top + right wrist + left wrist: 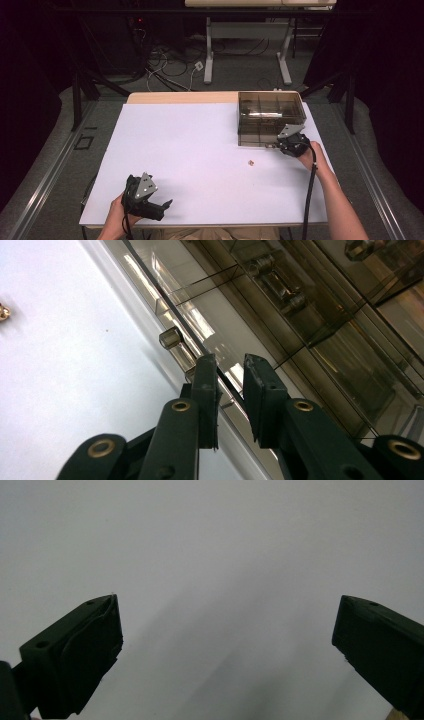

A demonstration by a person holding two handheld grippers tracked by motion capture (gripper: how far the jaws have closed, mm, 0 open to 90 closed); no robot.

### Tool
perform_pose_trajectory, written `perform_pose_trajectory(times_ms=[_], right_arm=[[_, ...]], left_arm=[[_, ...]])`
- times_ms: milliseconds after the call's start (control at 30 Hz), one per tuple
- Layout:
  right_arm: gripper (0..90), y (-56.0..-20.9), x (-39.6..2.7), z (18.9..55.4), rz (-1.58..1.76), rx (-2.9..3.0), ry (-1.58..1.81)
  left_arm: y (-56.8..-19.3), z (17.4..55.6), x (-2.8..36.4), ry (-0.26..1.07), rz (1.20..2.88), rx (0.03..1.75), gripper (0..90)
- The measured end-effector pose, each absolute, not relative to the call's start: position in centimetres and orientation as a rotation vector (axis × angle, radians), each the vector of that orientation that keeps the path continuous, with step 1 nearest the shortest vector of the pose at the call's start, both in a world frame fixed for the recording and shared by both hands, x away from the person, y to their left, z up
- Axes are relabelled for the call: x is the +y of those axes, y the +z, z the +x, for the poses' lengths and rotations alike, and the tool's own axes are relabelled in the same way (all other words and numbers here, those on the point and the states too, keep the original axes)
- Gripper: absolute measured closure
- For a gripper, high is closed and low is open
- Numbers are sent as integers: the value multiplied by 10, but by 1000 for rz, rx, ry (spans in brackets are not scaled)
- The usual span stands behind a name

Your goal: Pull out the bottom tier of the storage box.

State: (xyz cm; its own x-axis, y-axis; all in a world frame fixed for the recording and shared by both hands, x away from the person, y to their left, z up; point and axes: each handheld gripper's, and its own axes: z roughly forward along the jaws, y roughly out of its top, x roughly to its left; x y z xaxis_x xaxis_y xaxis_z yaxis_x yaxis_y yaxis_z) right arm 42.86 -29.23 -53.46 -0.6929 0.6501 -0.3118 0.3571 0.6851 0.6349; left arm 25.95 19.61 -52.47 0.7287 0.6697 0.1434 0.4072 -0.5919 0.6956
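We read no brand or writing anywhere; the smoky clear divided box (270, 117) sits at the bench's far right corner on the white sheet (200, 150), and one compartment holds a shiny metal cylinder (277, 280). Our right gripper (231, 371) has its jaws nearly together astride the box's near wall, though we cannot tell whether the pads press it. Our left gripper (227, 630) rests near the near left corner with jaws spread wide on nothing, and a small brass-coloured piece (251, 162) lies near the box's near wall.
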Motion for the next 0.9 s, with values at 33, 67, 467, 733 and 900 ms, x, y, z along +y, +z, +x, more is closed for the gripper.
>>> perform_pose_trajectory(times_ms=[33, 67, 467, 733, 900], right_arm=[[765, -535, -292, 429, 774, 2370, 740], [766, -534, -292, 428, 783, 2376, 726], [782, -531, -295, 428, 758, 2411, 723], [784, -530, -295, 427, 765, 2419, 721], [786, -529, -296, 426, 759, 2430, 712]], left_arm=[[-525, 260, 196, 522, 2276, 810, 0], [-525, 260, 196, 523, 2277, 808, 0], [-525, 260, 196, 523, 2276, 810, 0], [-524, 260, 196, 508, 2293, 803, 0], [-525, 260, 196, 519, 2279, 808, 0]])
